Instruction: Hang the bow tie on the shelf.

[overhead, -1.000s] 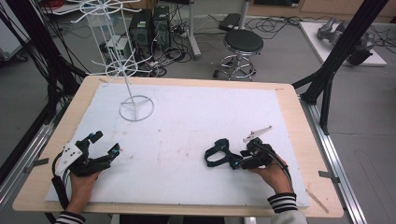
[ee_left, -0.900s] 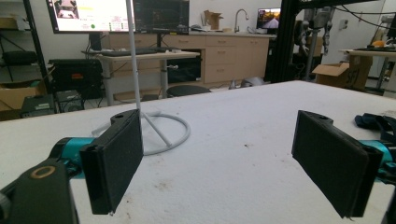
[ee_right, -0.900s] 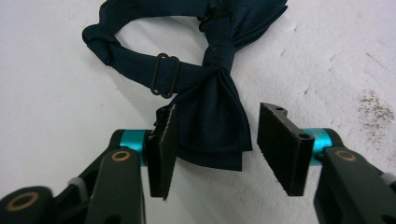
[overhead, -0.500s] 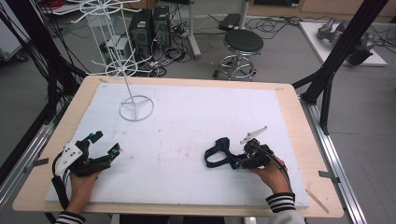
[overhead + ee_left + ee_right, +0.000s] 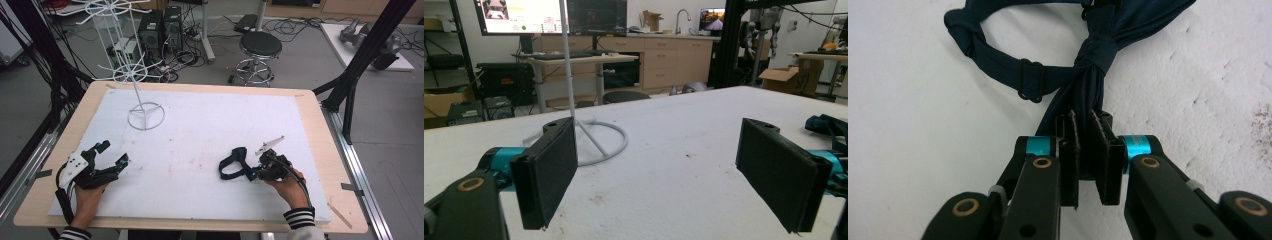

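A dark navy bow tie (image 5: 1083, 55) with its looped strap (image 5: 232, 164) lies on the white foam board (image 5: 210, 130), right of centre. My right gripper (image 5: 253, 172) is shut on one wing of the bow tie, with the fabric pinched between its black pads (image 5: 1069, 150). My left gripper (image 5: 111, 154) rests near the board's left front edge, wide open, with nothing between its pads (image 5: 549, 170). The left gripper view looks across the board to a white wire stand (image 5: 589, 142).
A tall white wire display stand (image 5: 145, 116) with a ring base stands at the back left of the board. A stool (image 5: 260, 47), computer cases and cables sit on the floor beyond the wooden table edge (image 5: 340, 150).
None of note: both grippers and the bow tie stay where they were.
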`<state>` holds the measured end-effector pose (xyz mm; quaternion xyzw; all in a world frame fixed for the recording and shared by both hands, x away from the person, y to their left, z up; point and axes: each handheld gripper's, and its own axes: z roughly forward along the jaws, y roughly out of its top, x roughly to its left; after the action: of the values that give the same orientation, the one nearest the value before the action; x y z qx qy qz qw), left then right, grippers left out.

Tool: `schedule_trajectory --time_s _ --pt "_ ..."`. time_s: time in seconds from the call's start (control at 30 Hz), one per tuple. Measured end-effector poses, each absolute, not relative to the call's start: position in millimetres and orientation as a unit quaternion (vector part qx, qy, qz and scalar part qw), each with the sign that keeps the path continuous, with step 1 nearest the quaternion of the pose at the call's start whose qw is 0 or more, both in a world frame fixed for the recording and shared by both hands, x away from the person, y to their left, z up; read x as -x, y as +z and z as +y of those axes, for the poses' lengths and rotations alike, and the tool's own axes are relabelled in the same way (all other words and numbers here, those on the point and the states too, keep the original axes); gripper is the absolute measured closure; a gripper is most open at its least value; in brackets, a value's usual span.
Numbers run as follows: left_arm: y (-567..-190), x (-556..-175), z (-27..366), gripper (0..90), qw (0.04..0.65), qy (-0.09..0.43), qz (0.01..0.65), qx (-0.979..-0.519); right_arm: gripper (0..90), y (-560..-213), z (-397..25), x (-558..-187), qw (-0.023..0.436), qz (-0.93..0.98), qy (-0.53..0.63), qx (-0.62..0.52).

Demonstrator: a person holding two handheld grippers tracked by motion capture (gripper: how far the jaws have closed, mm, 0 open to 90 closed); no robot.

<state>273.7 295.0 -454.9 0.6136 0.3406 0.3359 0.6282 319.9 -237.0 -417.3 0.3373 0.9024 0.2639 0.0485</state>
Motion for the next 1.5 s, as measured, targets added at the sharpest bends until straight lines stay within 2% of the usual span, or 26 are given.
schedule_trajectory --time_s 0.53,0.97,1.5 --pt "-455.0 -273.5 295.1 17.2 0.628 0.338 0.341 -0.612 82.8 -407.5 -224.0 -315.8 0.06 0.878 0.353 -0.318" --pt "-454.9 -273.5 294.7 17.2 0.629 0.338 0.341 -0.612 82.7 -383.2 -197.3 -312.6 0.108 0.837 0.464 -0.268" --pt "-454.9 -273.5 294.6 17.2 0.628 0.339 0.342 -0.612 82.7 -367.2 -159.3 -322.9 0.11 0.806 0.525 -0.25"
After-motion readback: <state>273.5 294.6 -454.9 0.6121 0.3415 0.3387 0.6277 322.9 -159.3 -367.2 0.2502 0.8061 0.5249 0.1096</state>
